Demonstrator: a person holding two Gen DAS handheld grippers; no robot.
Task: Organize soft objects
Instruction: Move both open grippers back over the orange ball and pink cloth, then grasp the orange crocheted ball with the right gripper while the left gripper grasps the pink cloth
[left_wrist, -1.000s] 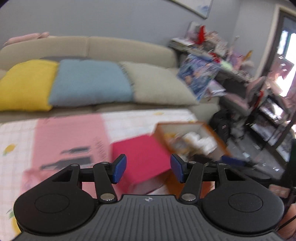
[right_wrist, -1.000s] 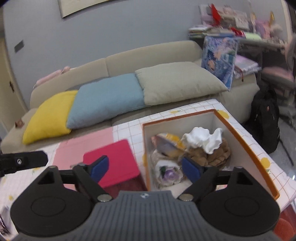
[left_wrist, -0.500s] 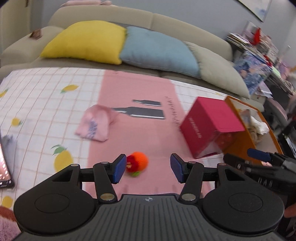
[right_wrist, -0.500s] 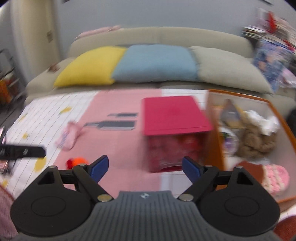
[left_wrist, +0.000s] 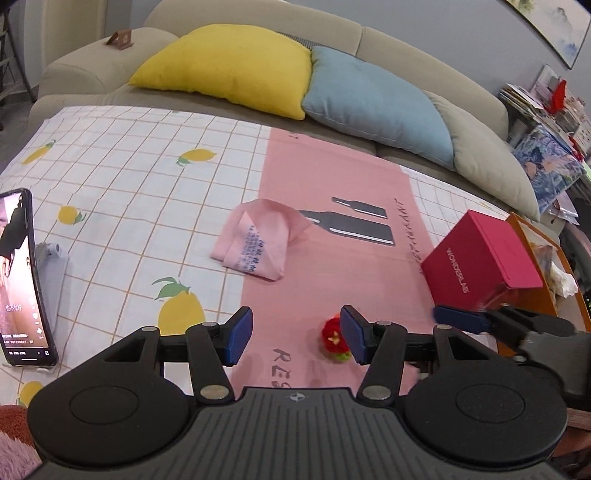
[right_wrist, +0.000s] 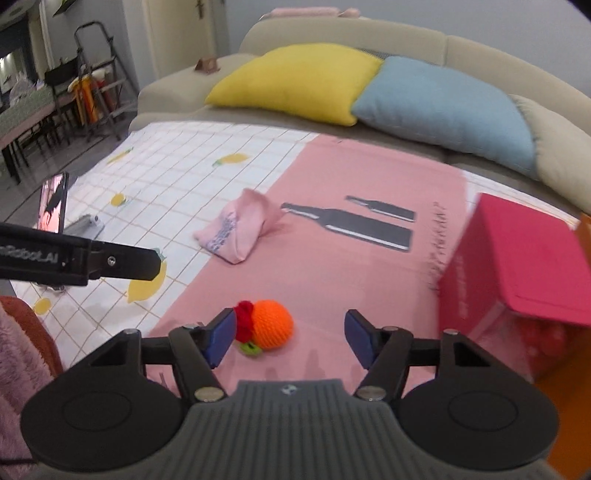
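on the pink mat (right_wrist: 332, 258), a crocheted orange toy (right_wrist: 271, 325) lay loose between the right gripper (right_wrist: 290, 338) pads, whose jaws were closing without touching it yet. the left gripper (left_wrist: 295, 339) hung spread and empty nearby. 2 soft items remained out, the toy and a folded pink cloth (left_wrist: 258, 240); the orange box (left_wrist: 546, 258) at the right edge, only partly visible, seemingly held some already.
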